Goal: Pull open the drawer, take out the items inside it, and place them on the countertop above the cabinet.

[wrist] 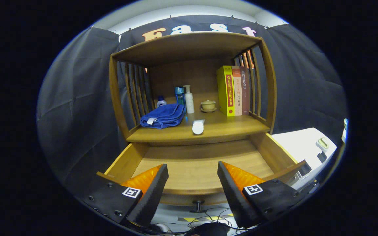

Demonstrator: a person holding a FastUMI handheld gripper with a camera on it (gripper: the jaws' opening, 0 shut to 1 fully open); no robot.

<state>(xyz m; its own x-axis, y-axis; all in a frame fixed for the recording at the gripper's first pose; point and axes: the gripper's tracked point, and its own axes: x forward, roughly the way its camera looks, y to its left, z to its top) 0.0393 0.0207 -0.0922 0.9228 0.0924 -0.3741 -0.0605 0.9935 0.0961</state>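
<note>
With my hand-held gripper (193, 183) spread open above the drawer (195, 164), I see one white tube (198, 127) beyond it on the counter (228, 129). Behind the tube: one blue towel (163, 115), three books (234, 90).

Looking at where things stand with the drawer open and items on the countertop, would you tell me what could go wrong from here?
1. The white tube lies on its side near the countertop front edge; a nudge might roll it back into the open drawer.
2. The drawer sticks out under the open gripper, whose fingers hover above its front; lowering could bump the front panel or knob.
3. The blue towel sits against the small bottles; tugging it may topple them.
</note>
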